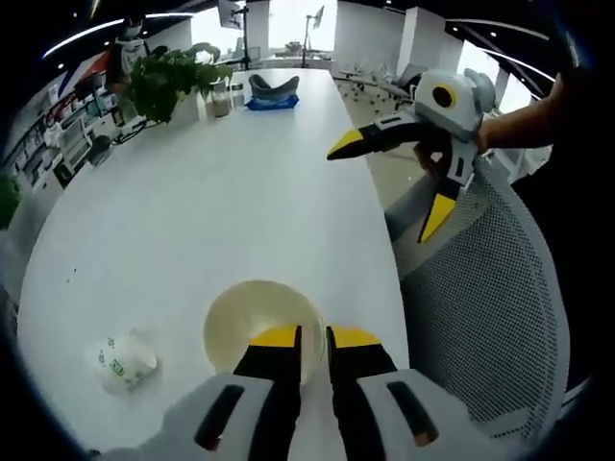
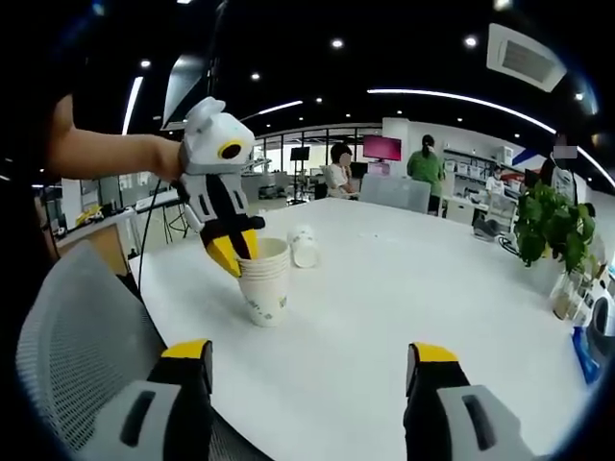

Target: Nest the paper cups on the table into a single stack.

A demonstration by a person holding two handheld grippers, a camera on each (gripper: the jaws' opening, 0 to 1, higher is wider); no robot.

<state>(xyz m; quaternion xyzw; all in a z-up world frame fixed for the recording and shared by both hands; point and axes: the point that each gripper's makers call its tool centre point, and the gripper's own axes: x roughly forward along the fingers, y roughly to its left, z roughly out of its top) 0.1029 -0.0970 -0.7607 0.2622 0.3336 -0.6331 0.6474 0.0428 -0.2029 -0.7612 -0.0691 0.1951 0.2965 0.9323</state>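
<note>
Pinching the cup stack (image 2: pixel 264 283) rim, left claw (image 2: pixel 233 252) hides it.

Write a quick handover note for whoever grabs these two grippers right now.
Left gripper: jaws nearly shut on the rim of the cup stack, which stands upright near the table edge.
Right gripper: open, empty, held back from the stack.
Done: several cups nested in the stack.
Left: one loose cup lies on its side just beyond the stack; it most likely goes in next.
</note>
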